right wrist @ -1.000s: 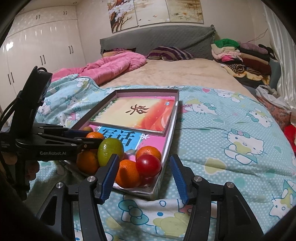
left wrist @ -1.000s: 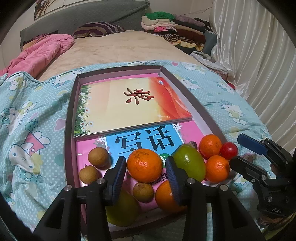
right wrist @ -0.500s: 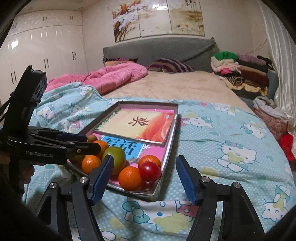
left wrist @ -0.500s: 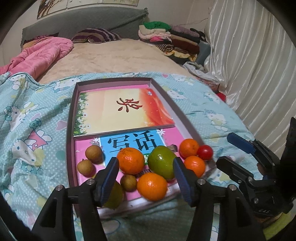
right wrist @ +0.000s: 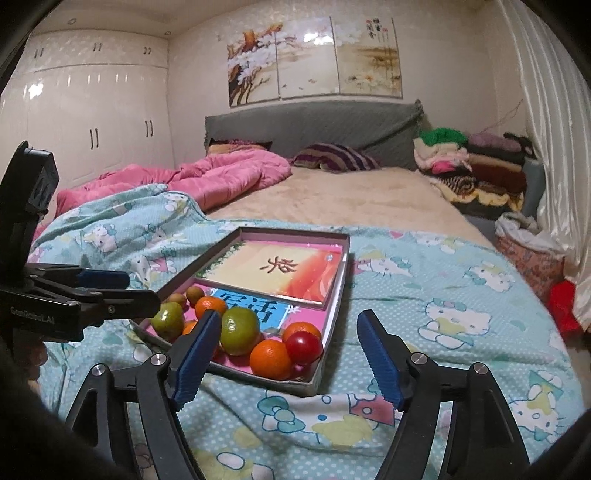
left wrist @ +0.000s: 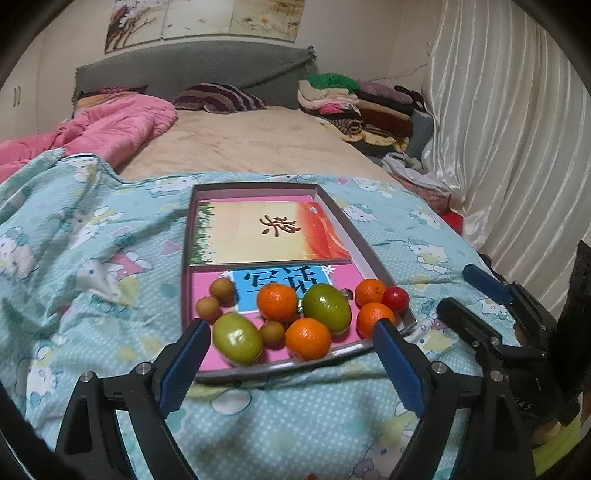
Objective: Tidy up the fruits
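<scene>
Shallow grey cardboard box lid (left wrist: 364, 254) serving as a tray on the patterned turquoise quilt (left wrist: 110, 258); its low rim keeps the round fruits, including 2 green mangoes (left wrist: 237, 342), clustered at the near end. Left gripper (left wrist: 291, 354) and right gripper (right wrist: 284, 354) hang spread and empty above open bedding, unobstructed on approach.

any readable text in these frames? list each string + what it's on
"写话": blue panel on the pink book in the tray, under the fruit.
"GenRobot.AI": side of the left tongs, faint.
One large brush character on the orange book: too stylised to read.
Calligraphy on the wall painting: too small.
</scene>
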A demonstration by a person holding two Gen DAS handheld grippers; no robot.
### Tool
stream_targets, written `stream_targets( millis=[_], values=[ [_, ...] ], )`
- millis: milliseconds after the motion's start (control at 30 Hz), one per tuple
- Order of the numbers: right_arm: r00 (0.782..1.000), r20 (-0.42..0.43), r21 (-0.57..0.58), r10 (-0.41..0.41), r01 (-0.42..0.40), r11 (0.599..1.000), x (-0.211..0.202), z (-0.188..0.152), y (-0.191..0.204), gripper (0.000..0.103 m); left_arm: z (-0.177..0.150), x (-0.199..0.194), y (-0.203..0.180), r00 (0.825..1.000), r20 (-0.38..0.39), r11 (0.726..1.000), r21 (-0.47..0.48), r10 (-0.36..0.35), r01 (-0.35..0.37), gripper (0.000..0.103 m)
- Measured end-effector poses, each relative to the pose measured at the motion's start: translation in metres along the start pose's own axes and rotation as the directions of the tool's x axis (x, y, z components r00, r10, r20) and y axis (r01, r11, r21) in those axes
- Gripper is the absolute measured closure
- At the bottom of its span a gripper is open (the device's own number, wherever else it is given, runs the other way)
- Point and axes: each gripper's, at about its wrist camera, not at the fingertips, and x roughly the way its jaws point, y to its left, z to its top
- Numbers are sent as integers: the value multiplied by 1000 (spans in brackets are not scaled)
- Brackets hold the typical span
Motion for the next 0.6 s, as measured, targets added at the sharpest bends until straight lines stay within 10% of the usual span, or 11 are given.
stream_targets(
  millis=[600],
  values=[
    [1000, -23, 20, -18, 18, 1000, -23, -27, 28, 21, -51, -22, 4, 994, 26, 993, -53, 106, -105, 7]
  ],
)
